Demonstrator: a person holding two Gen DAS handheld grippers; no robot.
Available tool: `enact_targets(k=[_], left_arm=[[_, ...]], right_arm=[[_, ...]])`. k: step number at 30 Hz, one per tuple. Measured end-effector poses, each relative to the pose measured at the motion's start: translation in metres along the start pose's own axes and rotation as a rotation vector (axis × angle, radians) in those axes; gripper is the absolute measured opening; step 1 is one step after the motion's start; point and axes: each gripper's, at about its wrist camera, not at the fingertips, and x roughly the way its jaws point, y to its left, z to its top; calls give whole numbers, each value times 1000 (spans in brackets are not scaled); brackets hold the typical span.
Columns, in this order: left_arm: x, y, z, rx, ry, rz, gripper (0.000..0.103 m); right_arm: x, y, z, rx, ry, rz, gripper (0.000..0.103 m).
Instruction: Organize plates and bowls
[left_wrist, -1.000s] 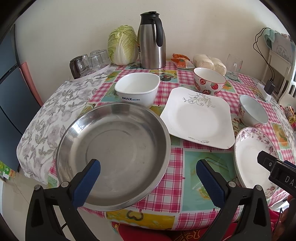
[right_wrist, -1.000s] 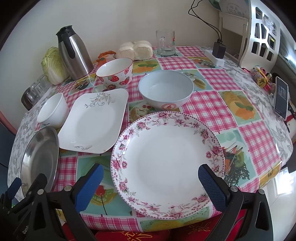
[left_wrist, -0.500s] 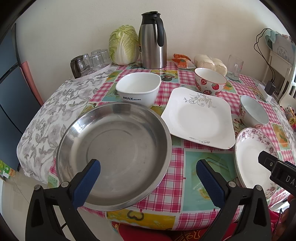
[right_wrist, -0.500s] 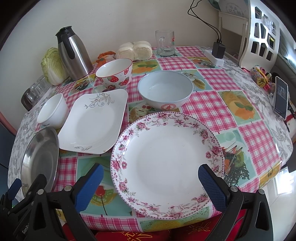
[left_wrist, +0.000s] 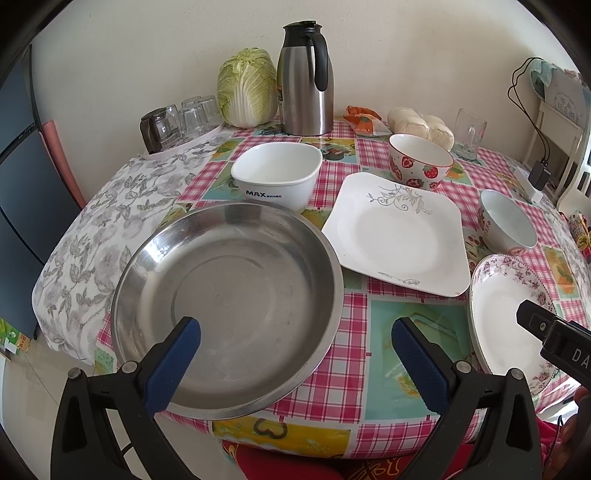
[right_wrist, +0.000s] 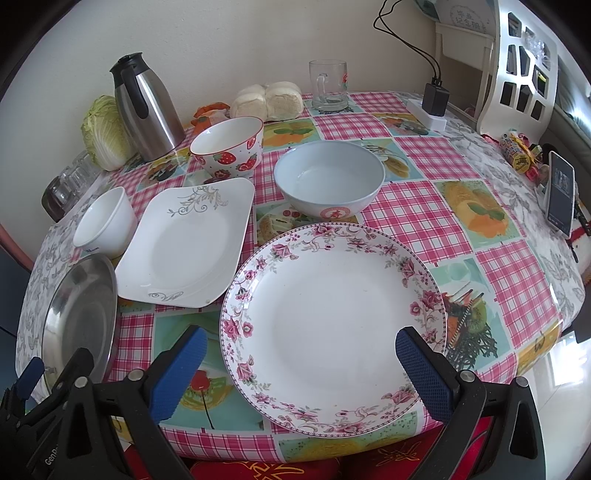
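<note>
A steel round plate (left_wrist: 225, 302) lies at the table's near left, and my left gripper (left_wrist: 295, 354) hangs open over its near rim. Behind it stands a white square bowl (left_wrist: 277, 177). A white square plate (left_wrist: 395, 236) lies in the middle, with a strawberry bowl (left_wrist: 419, 160) behind it. A pale blue bowl (right_wrist: 328, 181) stands behind the floral round plate (right_wrist: 332, 325). My right gripper (right_wrist: 303, 373) is open above the floral plate's near edge, empty. The left gripper (right_wrist: 33, 373) shows at the lower left in the right wrist view.
At the back stand a steel thermos jug (left_wrist: 306, 77), a cabbage (left_wrist: 245, 86), upturned glasses on a tray (left_wrist: 177, 118), bagged buns (left_wrist: 421, 123) and a glass mug (right_wrist: 328, 86). A phone (right_wrist: 561, 192) and a charger block (right_wrist: 434, 103) lie on the table's right side.
Both views have barely shifted; the left wrist camera has drifted slightly, and no dish has moved.
</note>
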Motion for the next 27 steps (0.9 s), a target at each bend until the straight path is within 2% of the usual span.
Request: enact_targets(k=[20,27], left_arm=[[3,1,0,-11,10,-15,103],[8,25,3,-100,21,-62,103]], right_arm=[[1,0,1,-9,1,3,103],[2,21,7,-50,-26,25,103]])
